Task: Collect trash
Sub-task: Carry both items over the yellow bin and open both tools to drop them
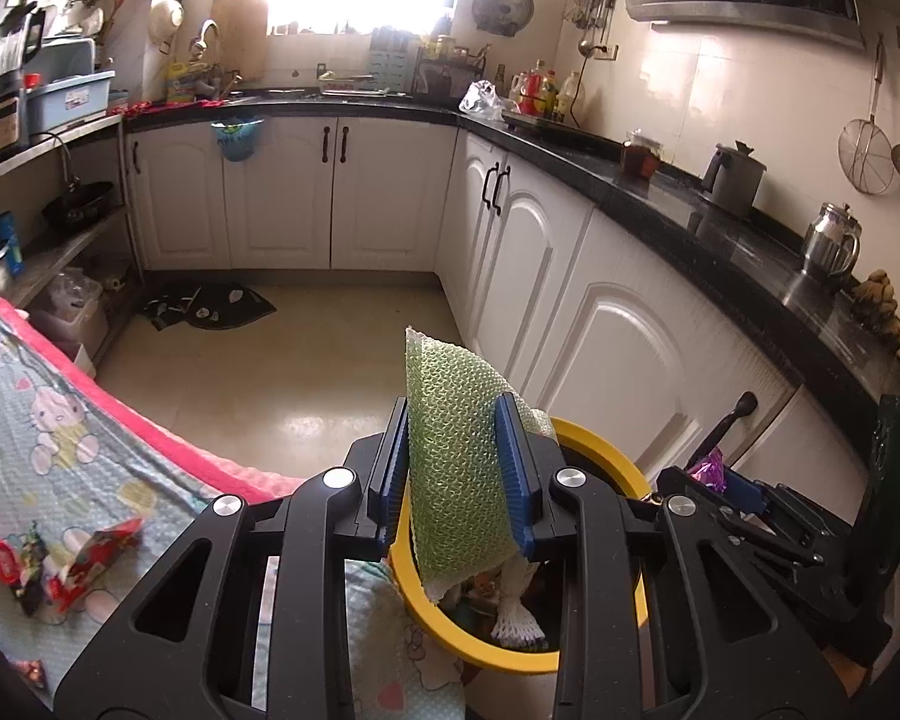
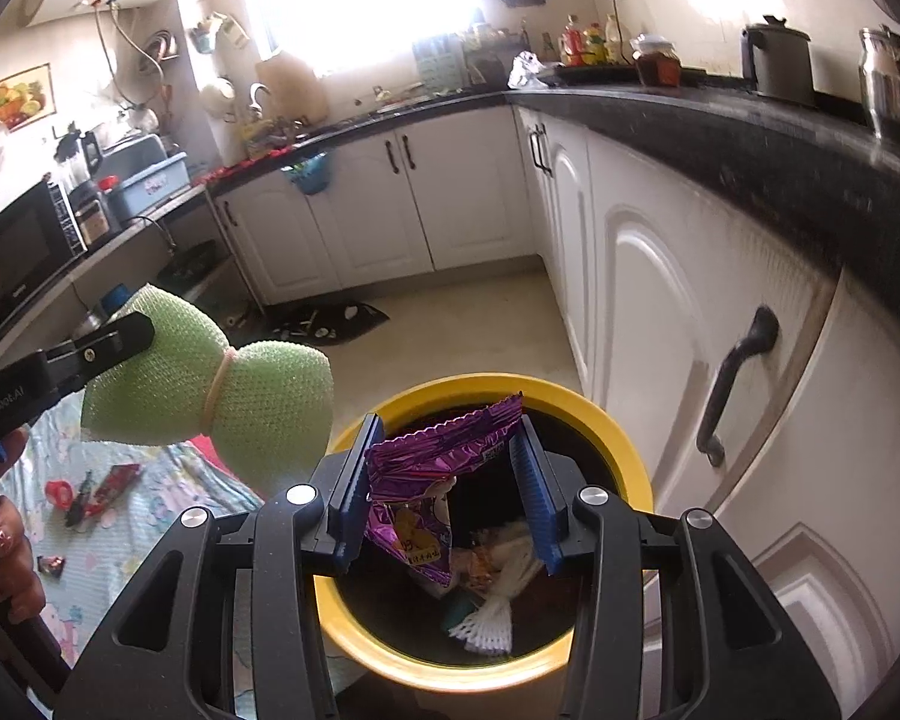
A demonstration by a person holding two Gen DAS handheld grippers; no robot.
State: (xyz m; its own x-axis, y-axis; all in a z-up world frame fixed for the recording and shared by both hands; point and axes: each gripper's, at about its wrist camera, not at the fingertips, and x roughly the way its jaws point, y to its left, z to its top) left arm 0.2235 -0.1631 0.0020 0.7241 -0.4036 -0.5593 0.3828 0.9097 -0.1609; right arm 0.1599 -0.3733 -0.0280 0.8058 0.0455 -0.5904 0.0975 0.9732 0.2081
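**Foam net and snack wrapper held at the yellow bin**

At the far left we are seeing red snack wrappers (image 1: pixel 75 564) lying on the pale blue cartoon-print cloth with a pink border (image 1: pixel 60 420). Moving right, our left gripper (image 1: pixel 455 468) is clenching its blue ribbed fingers (image 1: pixel 513 468) on a green foam mesh fruit sleeve (image 1: pixel 450 450), holding it above the near rim of the round yellow-rimmed trash bin (image 2: pixel 606 420). In the right wrist view the sleeve (image 2: pixel 210 384) is showing a rubber band pinching its middle. Further right, our right gripper (image 2: pixel 444 480) is hanging over the bin mouth; a crinkled purple foil snack bag (image 2: pixel 426 468) is sitting against its left finger, with a gap to the right one. A white foam net (image 2: pixel 492 618) is lying inside the bin. White cabinet doors (image 2: pixel 660 324) are standing just beside the bin.
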